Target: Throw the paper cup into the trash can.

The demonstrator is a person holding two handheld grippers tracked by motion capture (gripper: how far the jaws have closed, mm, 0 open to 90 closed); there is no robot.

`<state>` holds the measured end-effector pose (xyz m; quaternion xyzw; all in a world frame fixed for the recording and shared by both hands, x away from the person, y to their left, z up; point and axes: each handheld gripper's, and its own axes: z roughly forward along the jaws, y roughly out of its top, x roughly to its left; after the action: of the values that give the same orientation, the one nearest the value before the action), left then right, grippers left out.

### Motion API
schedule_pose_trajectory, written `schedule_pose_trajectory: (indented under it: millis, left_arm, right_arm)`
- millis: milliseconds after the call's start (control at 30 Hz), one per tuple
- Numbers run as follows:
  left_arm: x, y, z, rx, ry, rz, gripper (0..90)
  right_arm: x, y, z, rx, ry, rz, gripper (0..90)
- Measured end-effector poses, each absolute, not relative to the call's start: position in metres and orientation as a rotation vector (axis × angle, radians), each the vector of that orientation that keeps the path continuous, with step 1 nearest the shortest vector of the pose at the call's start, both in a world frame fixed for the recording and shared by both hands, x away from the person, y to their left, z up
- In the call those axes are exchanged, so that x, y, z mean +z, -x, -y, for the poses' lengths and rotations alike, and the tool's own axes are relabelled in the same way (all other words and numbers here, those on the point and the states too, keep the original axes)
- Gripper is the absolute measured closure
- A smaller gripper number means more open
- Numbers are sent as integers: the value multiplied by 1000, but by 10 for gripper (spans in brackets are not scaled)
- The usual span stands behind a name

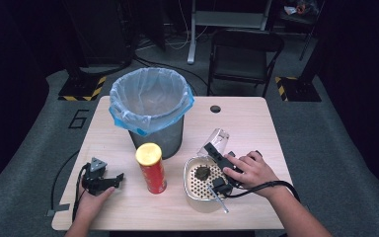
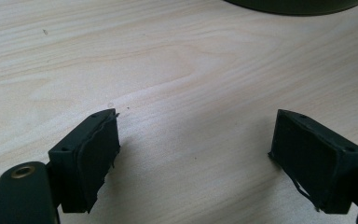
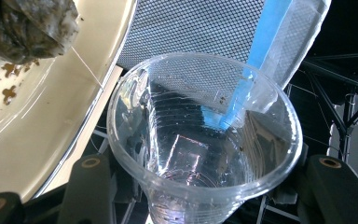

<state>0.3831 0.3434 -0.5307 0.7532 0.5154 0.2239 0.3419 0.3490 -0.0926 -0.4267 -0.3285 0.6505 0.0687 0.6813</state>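
My right gripper (image 1: 213, 150) is shut on a clear plastic cup (image 1: 219, 138), held tilted just past the far rim of a cream basin (image 1: 191, 190). In the right gripper view the cup (image 3: 200, 140) sits between the jaws, its mouth toward the camera, wet and speckled inside. A soggy tea bag (image 1: 202, 172) lies in the basin; its corner and string (image 3: 28, 28) hang over the basin's wall (image 3: 51, 121). My left gripper (image 1: 118, 178) rests on the table at the front left, open, with bare wood between its pads (image 2: 193, 154).
A mesh bin (image 1: 150, 106) lined with a blue bag stands at the table's (image 1: 256, 123) back middle; its wall (image 3: 191, 32) rises right behind the cup. A red can with a yellow lid (image 1: 151, 168) stands between the grippers. A thin metal handle (image 1: 219, 200) sticks out of the basin.
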Motion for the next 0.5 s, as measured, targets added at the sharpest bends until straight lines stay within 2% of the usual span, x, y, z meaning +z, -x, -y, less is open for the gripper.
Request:
schedule_pose_trajectory:
  millis: [500]
  left_arm:
    - [-531,-383,-343,582,-1959,-1340,148]
  right_arm:
    - [-428,-347,92,161,722,-1441,413]
